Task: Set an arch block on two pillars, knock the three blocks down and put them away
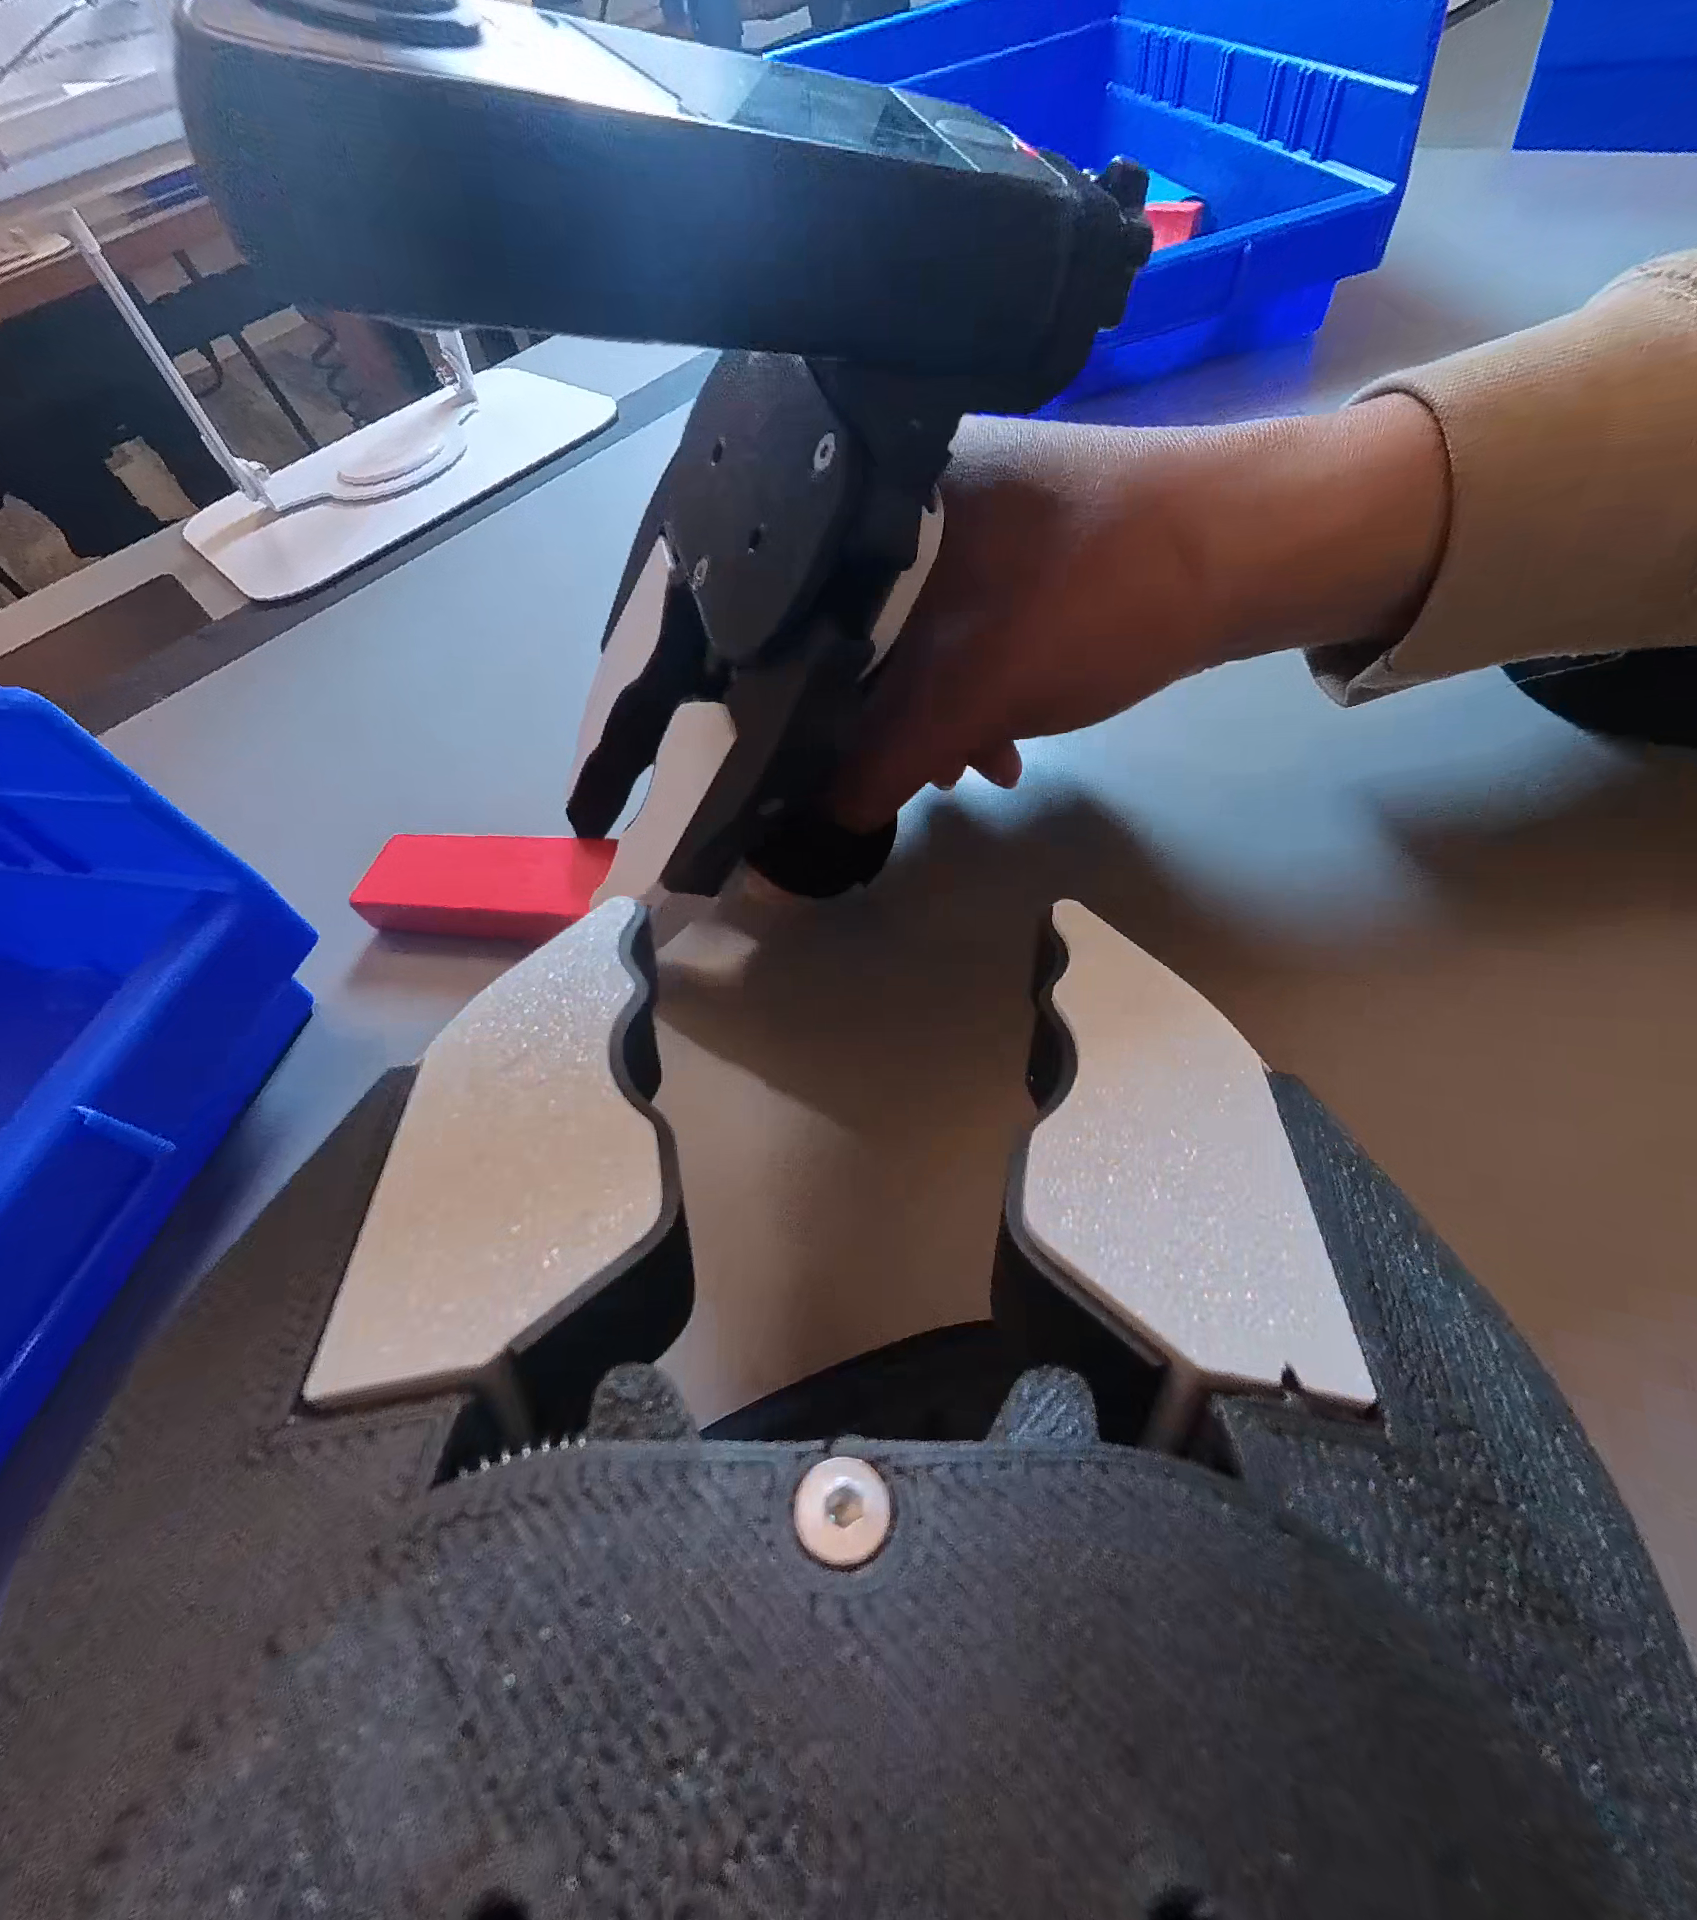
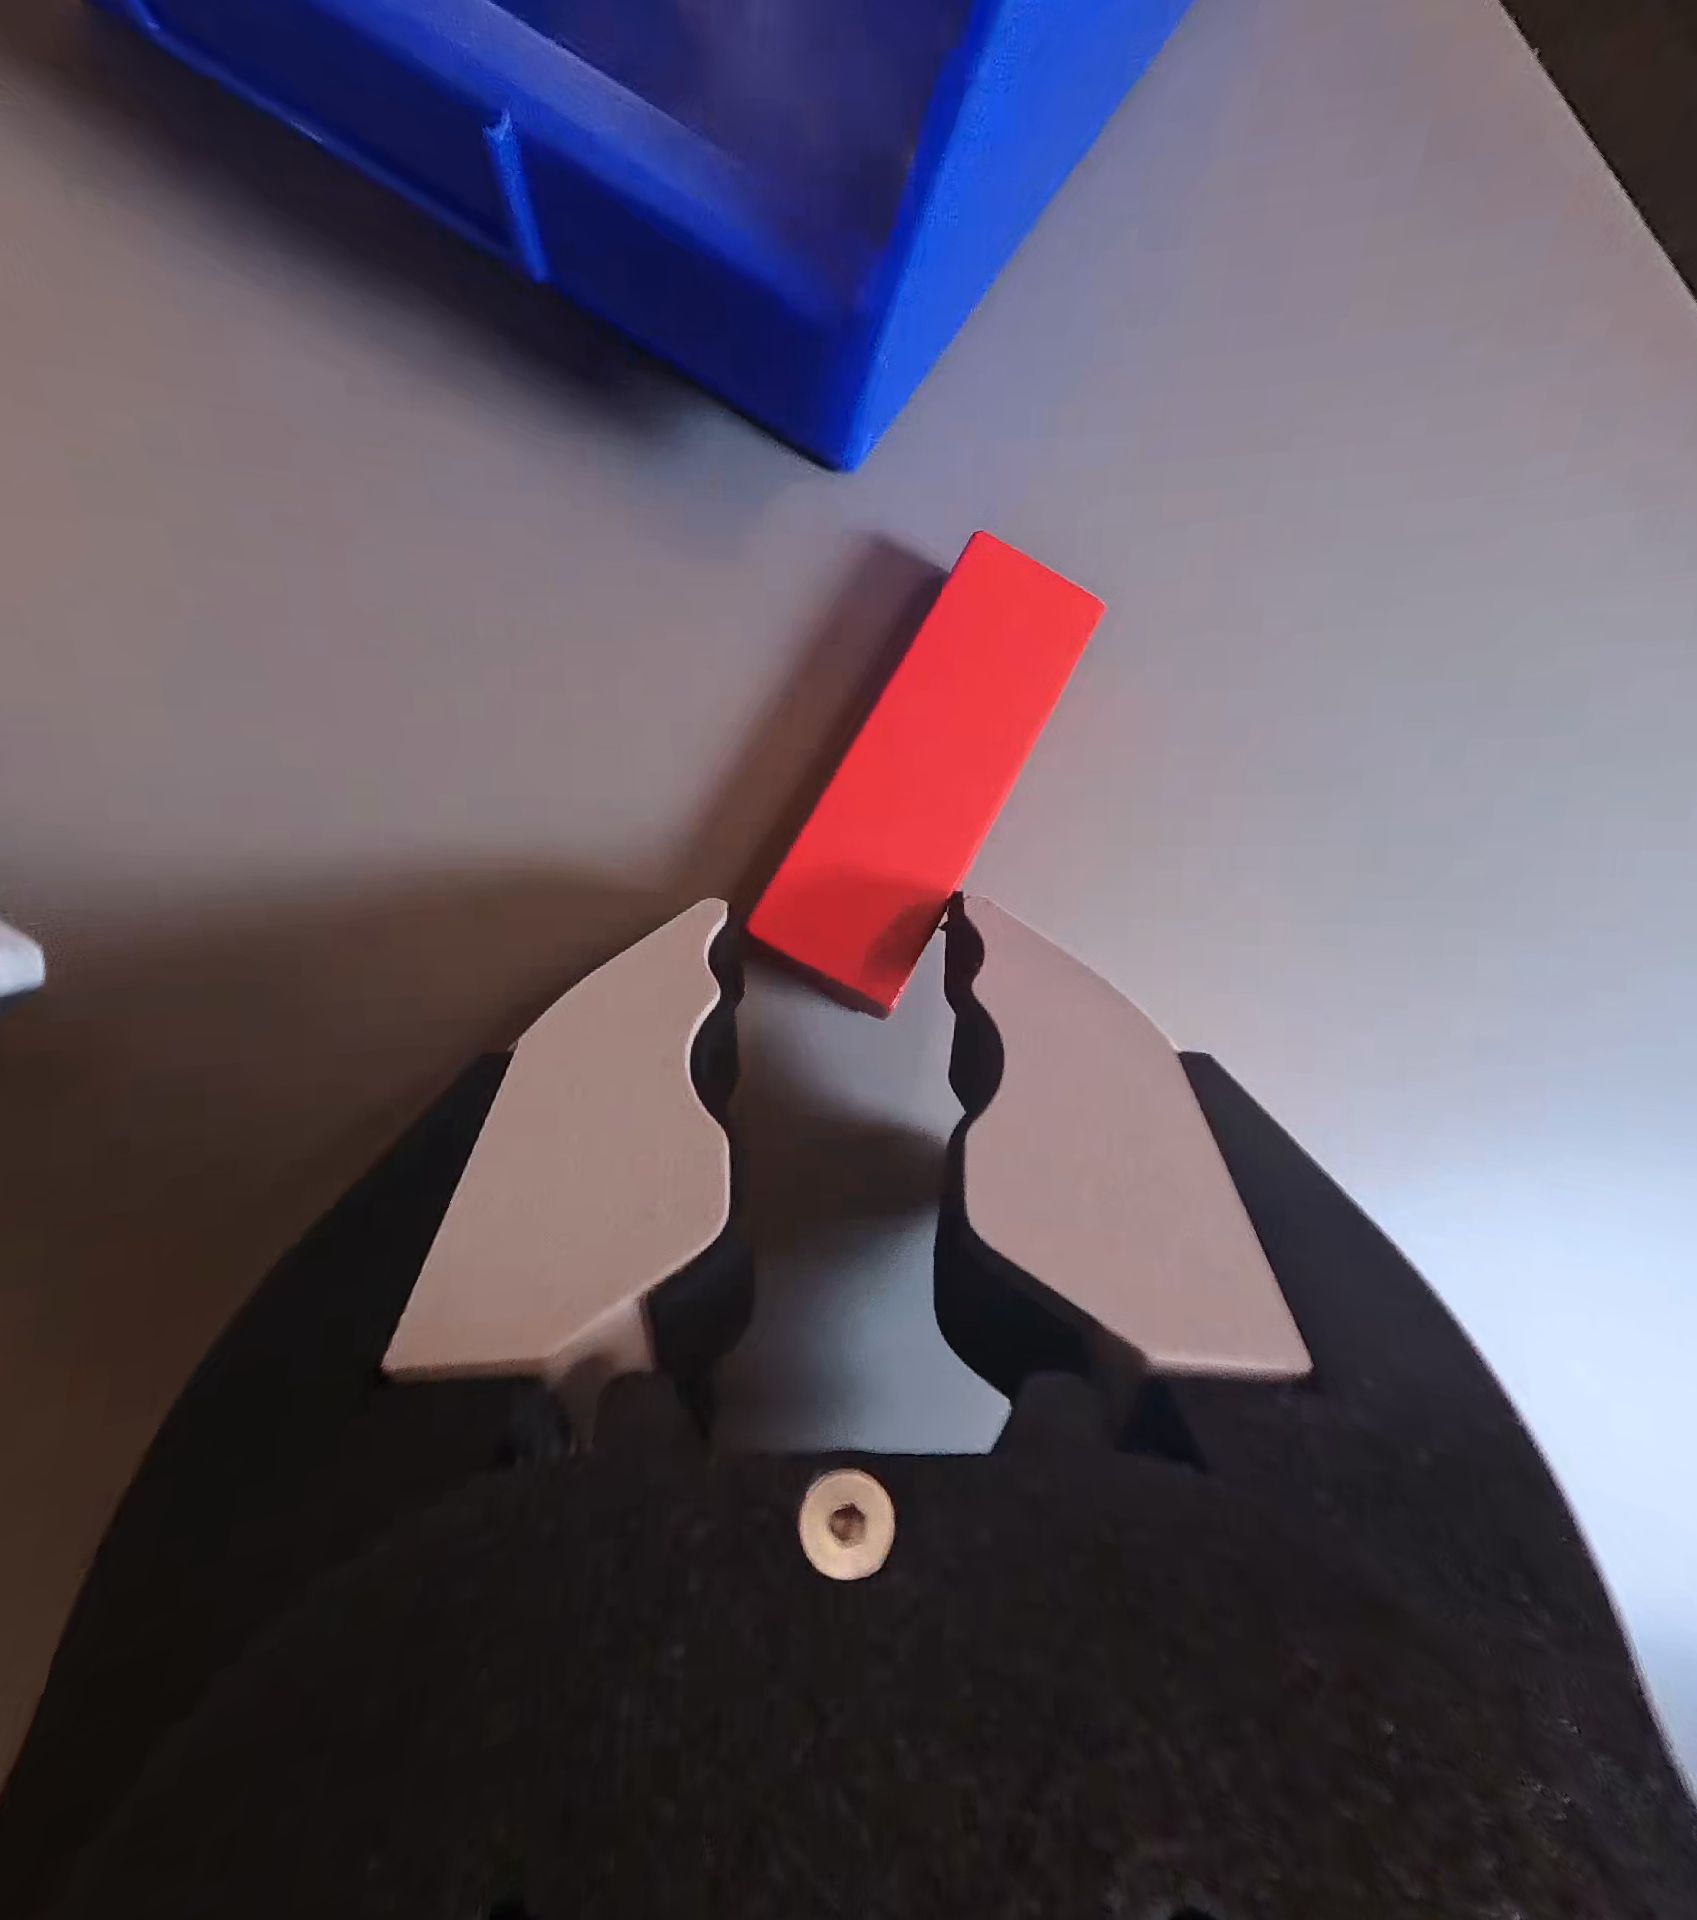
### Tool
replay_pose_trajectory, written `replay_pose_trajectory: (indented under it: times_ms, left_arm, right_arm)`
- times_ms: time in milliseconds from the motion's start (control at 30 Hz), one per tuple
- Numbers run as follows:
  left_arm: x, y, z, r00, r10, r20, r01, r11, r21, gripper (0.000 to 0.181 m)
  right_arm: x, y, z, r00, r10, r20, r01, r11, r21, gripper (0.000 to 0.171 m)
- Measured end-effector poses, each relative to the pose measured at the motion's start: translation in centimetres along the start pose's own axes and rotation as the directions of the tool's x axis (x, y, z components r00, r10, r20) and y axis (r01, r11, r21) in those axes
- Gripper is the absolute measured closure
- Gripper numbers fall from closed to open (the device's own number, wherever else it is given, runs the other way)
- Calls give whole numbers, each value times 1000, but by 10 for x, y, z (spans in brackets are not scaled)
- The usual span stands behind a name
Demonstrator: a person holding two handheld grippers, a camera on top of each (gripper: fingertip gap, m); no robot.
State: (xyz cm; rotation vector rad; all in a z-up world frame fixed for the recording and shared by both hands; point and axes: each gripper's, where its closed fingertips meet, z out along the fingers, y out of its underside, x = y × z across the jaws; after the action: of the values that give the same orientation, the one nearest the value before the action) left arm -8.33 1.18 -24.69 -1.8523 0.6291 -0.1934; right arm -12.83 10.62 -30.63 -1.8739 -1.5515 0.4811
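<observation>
On the grey tabletop, a flat red block lies near a blue bin. Right hand-held gripper angles down, fingers apart around its near end. Left hand-held gripper hovers, fingers apart, holding nothing. No writing is legible.

soft daylight, gentle shadows on the table, wide-angle bending at edges, slight blur
</observation>
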Motion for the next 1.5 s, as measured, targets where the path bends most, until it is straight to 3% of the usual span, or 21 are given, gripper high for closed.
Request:
replay_pose_trajectory:
  times_ms: [133, 300, 433, 533, 667, 867, 1167, 1400, 1500]
  left_arm:
    - [0, -1, -1, 1000, -2, -2, 2, 1000, 6, 111]
    - [1, -1, 0, 1000, -2, -11, 2, 1000, 5, 111]
    - [1, 0, 1, 1000, 2, -8, -2, 1000, 3, 111]
    - [1, 0, 1, 1000, 4, -5, -4, 1000, 0, 111]
    - [2, 0, 2, 1000, 6, -6, -6, 1000, -3, 111]
    - [2, -1, 1, 1000, 0, -12, 0, 1000, 3, 111]
    - [2, -1, 1, 1000, 2, -11, -2, 1000, 6, 111]
    - [2, 0, 1, 1000, 2, -12, -2, 1000, 3, 111]
    - [1, 0, 1, 1000, -2, -12, 2, 1000, 3, 111]
  right_arm:
    - [23, 9, -37, 998, 49, -28, -47, 996, 70, 136]
    - [97, 7, -136, 959, 165, -230, -91, 949, 303, 139]
    - [152, 24, -213, 861, 293, -416, -83, 887, 453, 139]
    - [189, 56, -248, 746, 362, -559, -94, 888, 449, 139]
    - [221, 102, -252, 648, 419, -636, -197, 899, 392, 139]
    - [235, 157, -220, 614, 402, -679, -376, 906, 196, 136]
    - [237, 138, -235, 606, 413, -679, -282, 911, 302, 103]
    - [232, 127, -253, 605, 432, -669, -224, 898, 378, 100]
    - [233, 131, -274, 556, 433, -709, -199, 898, 392, 99]
